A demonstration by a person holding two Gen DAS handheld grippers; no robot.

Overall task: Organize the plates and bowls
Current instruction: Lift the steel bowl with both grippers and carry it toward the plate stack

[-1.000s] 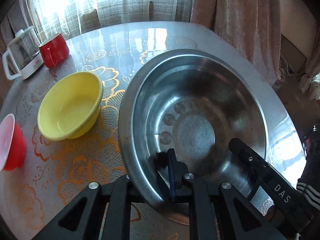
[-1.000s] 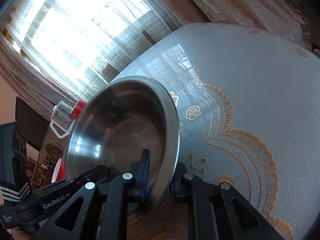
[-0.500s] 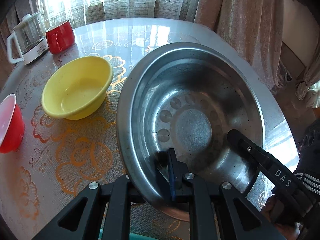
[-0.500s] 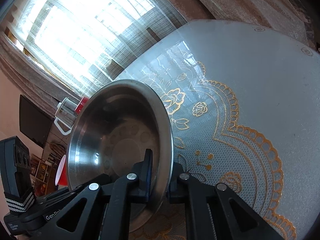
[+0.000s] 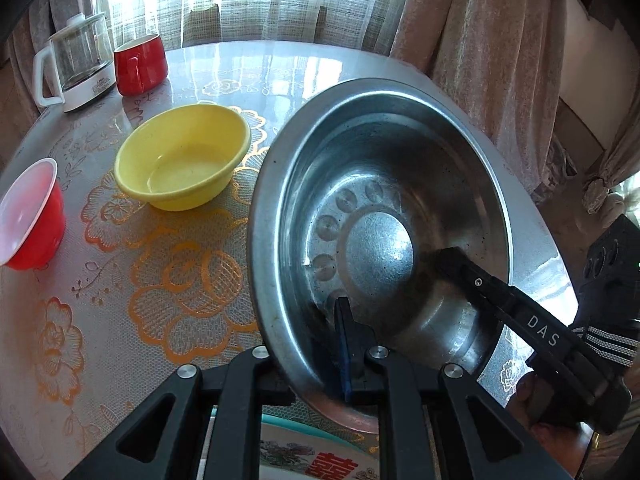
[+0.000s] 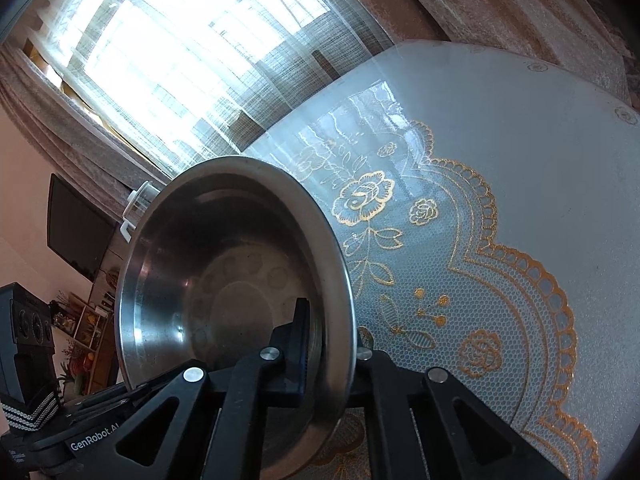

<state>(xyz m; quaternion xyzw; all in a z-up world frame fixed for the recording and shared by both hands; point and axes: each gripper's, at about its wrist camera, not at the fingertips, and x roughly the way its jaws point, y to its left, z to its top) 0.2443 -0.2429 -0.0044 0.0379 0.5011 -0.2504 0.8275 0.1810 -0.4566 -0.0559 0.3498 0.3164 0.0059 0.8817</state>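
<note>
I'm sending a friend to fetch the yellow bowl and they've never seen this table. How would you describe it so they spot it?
On the round table with the gold-flowered lace cover, look on the window side. The yellow bowl sits upright and empty between the red bowl and the big steel basin. It is the only yellow dish.

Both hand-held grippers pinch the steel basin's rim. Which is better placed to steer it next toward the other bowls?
Probably left. The left hand-held gripper clamps the steel basin on the side facing the yellow bowl and red bowl; the right hand-held gripper faces bare tablecloth.
</note>
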